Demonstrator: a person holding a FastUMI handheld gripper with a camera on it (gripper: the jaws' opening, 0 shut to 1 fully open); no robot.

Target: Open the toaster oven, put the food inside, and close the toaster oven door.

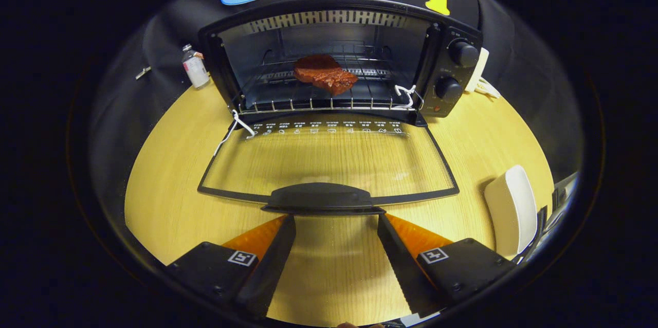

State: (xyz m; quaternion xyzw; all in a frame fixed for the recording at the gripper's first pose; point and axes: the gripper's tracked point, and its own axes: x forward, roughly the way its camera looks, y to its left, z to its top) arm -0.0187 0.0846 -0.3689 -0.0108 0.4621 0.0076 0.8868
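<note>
A black toaster oven (452, 68) stands at the back of the wooden table (169, 204). Its glass door (329, 161) lies folded down flat toward me, with the black door handle (321, 198) at its near edge. Inside, a reddish-brown piece of meat (325, 74) rests on the wire rack (318, 104). My gripper (336, 222) is open, with nothing between its fingers. The fingertips sit just below the door handle, one toward each end of it. I cannot tell whether they touch it.
A small white bottle (195, 67) stands left of the oven against the booth wall. A white plate (511, 210) lies on the table to the right of my fingers. White cords hang at both front corners of the rack.
</note>
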